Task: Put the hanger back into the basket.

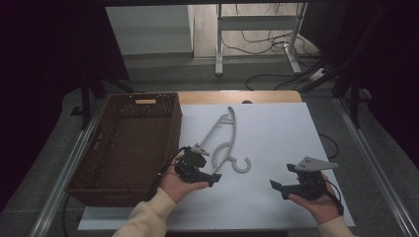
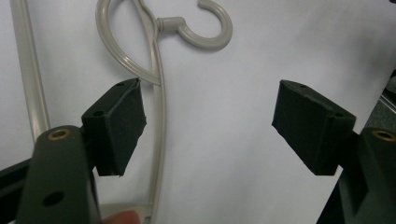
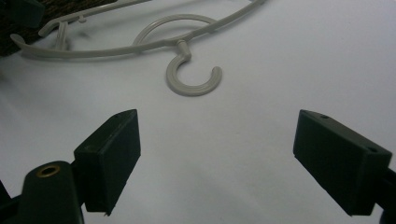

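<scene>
On the bench [image 1: 276, 133], the basket [image 1: 129, 148] stood at the left, the hanger [image 1: 223, 143] just right of it. The left tool [image 1: 213, 178] sat beside the hanger's near end; the right tool [image 1: 275, 186] was well apart, farther right.

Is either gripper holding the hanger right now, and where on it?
Neither. Left gripper and right gripper are open; the clothes hanger lies free on the table.

A pale grey hanger [image 1: 225, 143] lies on a white table [image 1: 276, 148] beside a dark brown woven basket [image 1: 129, 143].
</scene>
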### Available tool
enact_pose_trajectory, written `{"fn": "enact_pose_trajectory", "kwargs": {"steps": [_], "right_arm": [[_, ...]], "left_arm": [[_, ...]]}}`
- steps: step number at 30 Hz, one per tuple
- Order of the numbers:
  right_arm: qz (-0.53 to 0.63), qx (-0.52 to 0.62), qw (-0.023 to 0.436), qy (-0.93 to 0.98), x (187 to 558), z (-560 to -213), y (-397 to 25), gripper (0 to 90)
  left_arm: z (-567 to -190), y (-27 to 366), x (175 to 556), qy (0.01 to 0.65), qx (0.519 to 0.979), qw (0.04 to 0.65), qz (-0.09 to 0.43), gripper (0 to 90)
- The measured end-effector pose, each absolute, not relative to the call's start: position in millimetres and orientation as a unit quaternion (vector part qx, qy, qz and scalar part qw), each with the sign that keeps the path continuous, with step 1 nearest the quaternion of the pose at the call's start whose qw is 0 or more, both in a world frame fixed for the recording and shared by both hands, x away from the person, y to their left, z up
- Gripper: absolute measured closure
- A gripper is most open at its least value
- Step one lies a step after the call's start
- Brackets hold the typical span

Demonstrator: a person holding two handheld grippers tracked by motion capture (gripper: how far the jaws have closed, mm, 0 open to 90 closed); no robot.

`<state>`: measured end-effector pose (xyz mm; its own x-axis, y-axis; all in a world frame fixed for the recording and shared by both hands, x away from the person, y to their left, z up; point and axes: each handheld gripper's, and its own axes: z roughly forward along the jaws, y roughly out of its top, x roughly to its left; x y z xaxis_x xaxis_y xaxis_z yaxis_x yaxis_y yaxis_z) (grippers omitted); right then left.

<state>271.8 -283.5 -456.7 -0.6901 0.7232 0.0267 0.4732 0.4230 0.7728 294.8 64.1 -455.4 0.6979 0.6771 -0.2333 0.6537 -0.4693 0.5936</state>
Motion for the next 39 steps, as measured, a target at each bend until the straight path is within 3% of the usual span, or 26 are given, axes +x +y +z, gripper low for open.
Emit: {"fn": "enact_pose_trajectory", "kwargs": {"steps": [39], "right_arm": [[0.395, 0.358, 0.153, 0.832, 272, -457, -284, 15.1]], "left_arm": [[-484, 42, 318, 0.398, 0.871, 0.286, 0.022, 28.4]]}}
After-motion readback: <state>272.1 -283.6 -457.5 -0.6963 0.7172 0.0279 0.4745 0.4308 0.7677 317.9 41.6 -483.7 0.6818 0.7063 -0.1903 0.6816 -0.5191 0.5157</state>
